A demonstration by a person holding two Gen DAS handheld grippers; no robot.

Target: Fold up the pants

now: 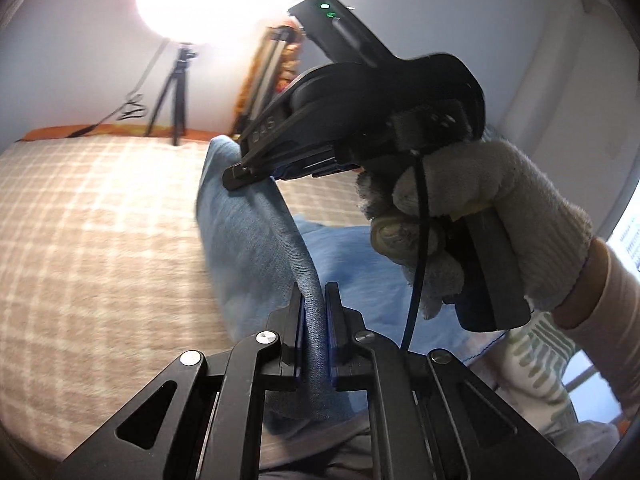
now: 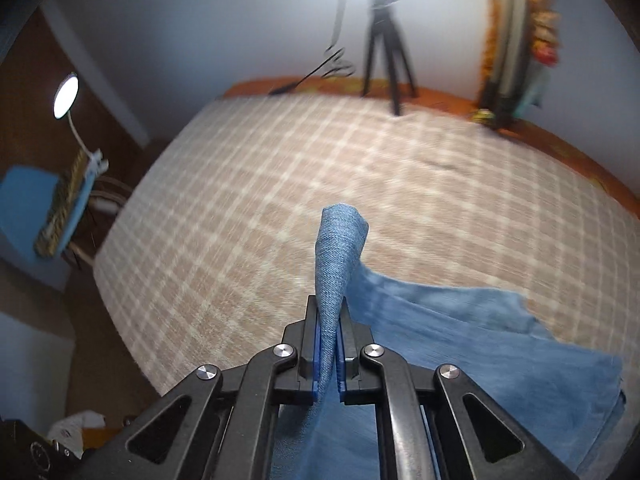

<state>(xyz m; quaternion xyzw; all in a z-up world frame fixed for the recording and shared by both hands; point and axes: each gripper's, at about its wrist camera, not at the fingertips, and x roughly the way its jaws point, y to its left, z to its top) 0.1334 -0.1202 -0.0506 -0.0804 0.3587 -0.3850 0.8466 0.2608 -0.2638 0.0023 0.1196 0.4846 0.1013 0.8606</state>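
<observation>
The blue denim pants [image 1: 256,240] lie on a bed with a beige checked cover [image 1: 100,220]. My left gripper [image 1: 314,300] is shut on a thick folded edge of the pants, which runs up and away between the pads. At the far end of that lifted edge, the right gripper [image 1: 240,172], held by a gloved hand [image 1: 480,208], pinches the denim. In the right wrist view my right gripper [image 2: 330,320] is shut on a fold of the pants [image 2: 340,248] that sticks up past the fingertips. More of the denim spreads flat to the right.
A black tripod [image 2: 386,40] with a bright lamp stands at the far edge of the bed, with a cable beside it. A framed object with orange trim [image 2: 516,48] leans on the wall. A small desk lamp [image 2: 66,96] and a blue item [image 2: 48,208] sit left of the bed.
</observation>
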